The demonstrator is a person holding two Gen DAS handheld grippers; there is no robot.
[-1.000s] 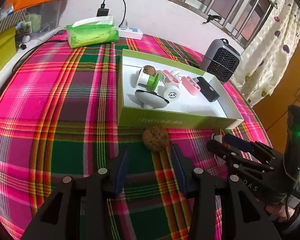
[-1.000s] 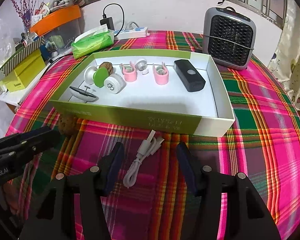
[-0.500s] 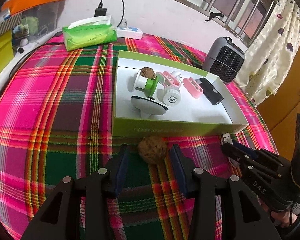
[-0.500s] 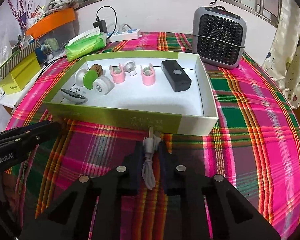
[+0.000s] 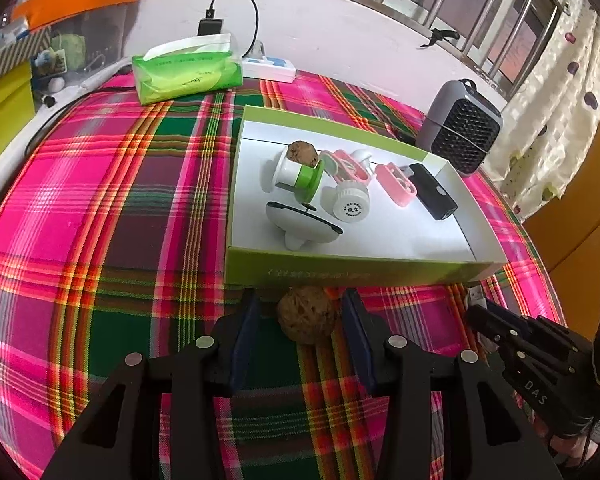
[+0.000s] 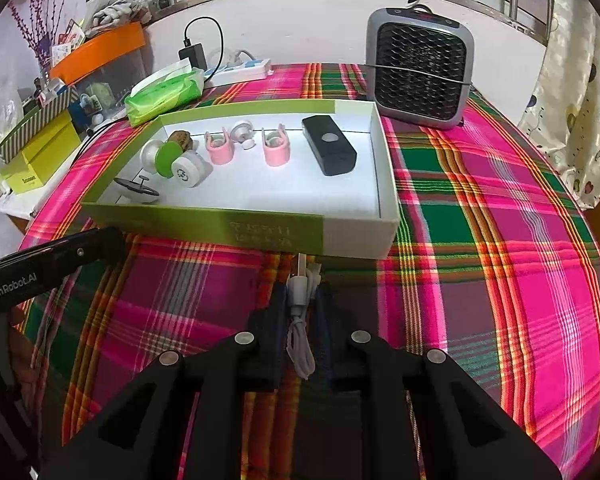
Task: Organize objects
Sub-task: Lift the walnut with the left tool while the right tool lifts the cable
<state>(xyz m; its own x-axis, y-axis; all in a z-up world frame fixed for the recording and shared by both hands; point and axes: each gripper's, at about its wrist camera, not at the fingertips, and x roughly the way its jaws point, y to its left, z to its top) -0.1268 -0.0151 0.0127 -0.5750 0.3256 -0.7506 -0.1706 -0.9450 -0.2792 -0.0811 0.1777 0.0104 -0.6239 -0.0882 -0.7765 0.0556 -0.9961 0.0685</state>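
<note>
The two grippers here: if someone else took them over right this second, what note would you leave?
Left gripper: open, fingers either side of the brown walnut on the cloth, not yet closed.
Right gripper: shut on the white cable, just outside the green box near wall.
Done: second walnut, two pink clips, white caps and black device already lie in the box.
Left: grip the walnut, then probably move it and the cable into the box.

Left gripper [image 5: 302, 316] now astride the walnut [image 5: 307, 314] after closing in, right gripper [image 6: 300, 300] newly clamped on the white cable [image 6: 299, 320], previously spread wide
</note>
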